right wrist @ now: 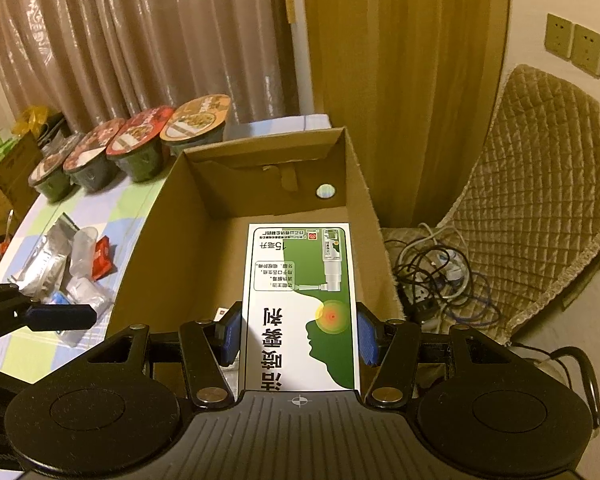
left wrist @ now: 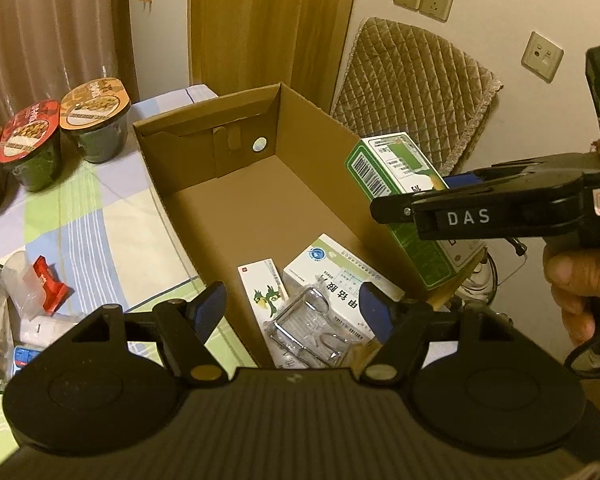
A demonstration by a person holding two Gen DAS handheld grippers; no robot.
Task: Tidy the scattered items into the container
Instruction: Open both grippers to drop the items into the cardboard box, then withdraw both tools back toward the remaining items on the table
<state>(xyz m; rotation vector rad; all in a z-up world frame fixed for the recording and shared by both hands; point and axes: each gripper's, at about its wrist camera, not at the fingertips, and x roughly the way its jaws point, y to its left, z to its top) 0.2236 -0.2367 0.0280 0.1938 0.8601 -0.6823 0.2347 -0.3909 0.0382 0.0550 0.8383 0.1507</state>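
An open cardboard box [left wrist: 240, 152] stands on the table. On its floor lie a white medicine box [left wrist: 332, 272], a slim white carton with a bird on it [left wrist: 260, 284] and a clear plastic piece [left wrist: 312, 328]. My left gripper [left wrist: 291, 296] hangs open over them, its pads touching nothing. At the box's right wall my right gripper [left wrist: 416, 196] is shut on a green-and-white spray carton [left wrist: 384, 164]. In the right wrist view that carton [right wrist: 300, 300] sits between the blue pads of the right gripper [right wrist: 298, 332], above the cardboard box [right wrist: 156, 248].
Several instant-noodle bowls [left wrist: 92, 120] line the table's far left. A red packet [left wrist: 50, 284], a clear cup [left wrist: 20, 284] and silver pouches [right wrist: 48, 256] lie loose left of the box. A quilted chair [right wrist: 540, 200] with tangled cables [right wrist: 440, 276] stands to the right.
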